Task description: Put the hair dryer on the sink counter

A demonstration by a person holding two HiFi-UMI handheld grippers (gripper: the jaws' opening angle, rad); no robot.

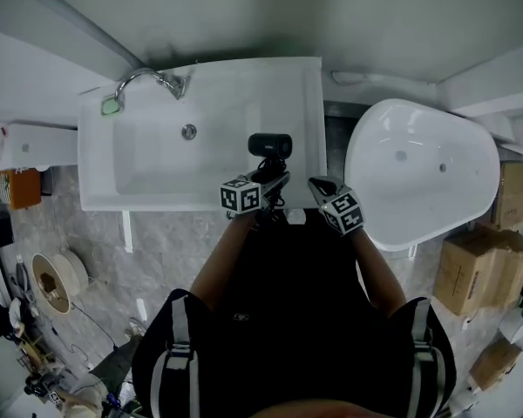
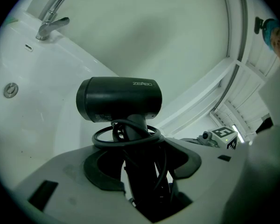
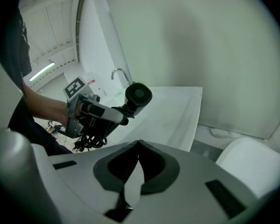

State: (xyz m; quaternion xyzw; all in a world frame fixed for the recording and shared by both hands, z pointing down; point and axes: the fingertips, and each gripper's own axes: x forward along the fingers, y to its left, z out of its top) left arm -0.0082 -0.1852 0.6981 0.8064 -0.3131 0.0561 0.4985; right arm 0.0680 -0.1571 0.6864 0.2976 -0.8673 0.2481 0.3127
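Note:
A black hair dryer (image 1: 269, 144) with its cord (image 2: 126, 136) looped round the handle is held upright over the right side of the white sink counter (image 1: 307, 103). My left gripper (image 1: 275, 181) is shut on the handle, with the dryer's barrel (image 2: 119, 99) lying sideways above the jaws. From the right gripper view, the dryer (image 3: 138, 95) shows its grille end, and a bundle of cord (image 3: 88, 141) hangs under the left gripper (image 3: 114, 115). To the right of the dryer, my right gripper (image 1: 318, 184) is shut with nothing between its jaws (image 3: 139, 146).
The basin has a chrome faucet (image 1: 148, 78) at its back left and a drain (image 1: 188, 131). A white bathtub (image 1: 418, 172) stands to the right of the sink. Cardboard boxes (image 1: 475, 268) sit further right. A cable spool (image 1: 57, 281) lies on the floor at left.

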